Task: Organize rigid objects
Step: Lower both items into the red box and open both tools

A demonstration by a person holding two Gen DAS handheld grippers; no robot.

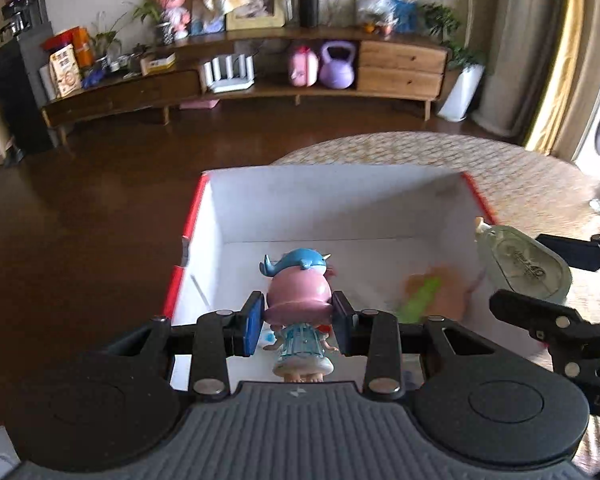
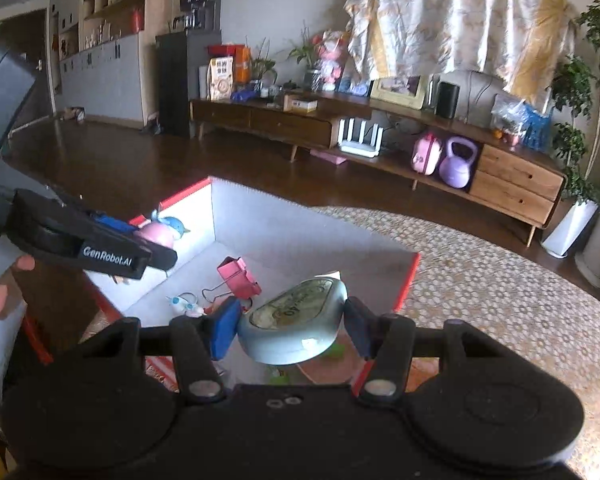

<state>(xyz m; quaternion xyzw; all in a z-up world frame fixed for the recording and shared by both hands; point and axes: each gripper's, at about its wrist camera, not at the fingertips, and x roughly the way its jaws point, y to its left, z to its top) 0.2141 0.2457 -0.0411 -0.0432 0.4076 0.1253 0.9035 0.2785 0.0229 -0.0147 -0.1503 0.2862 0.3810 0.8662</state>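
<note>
Left gripper (image 1: 298, 322) clamps a toy figurine (image 1: 300, 308) by its pink head between the blue pads (image 1: 253, 322), the narrow grip keeping the doll upright, feet hanging free, above the near-left part of a white cardboard box (image 1: 260, 200) with red outer walls. Right gripper (image 2: 290, 326) holds a pale blue-green oval case (image 2: 288, 330) across its width, jaws roughly half apart and pressing its rounded sides, the lid tilted toward the camera; it hangs over the near-right part of the box, just inside the box's right wall. Both items appear poised over the box for dropping in, which would fit the task of gathering rigid objects into one container.

Box contents, seen from the right wrist: a pink binder clip (image 2: 239, 278) stands near the middle of the box floor with its wire handles splayed toward the near wall, and a small white-and-blue toy (image 2: 186, 305) lies just beside those handles. From the left wrist, a green piece on something orange (image 1: 422, 294) shows blurred near the box's right wall; what it is cannot be told. The far half of the box floor lies bare.

The box sits on a round table (image 1: 520, 176) covered in a patterned cloth, its far-left corner reaching past the table's edge above the dark wooden floor (image 1: 100, 200). A person's fingers (image 2: 4, 284) grip the left gripper's handle, left of the box.
</note>
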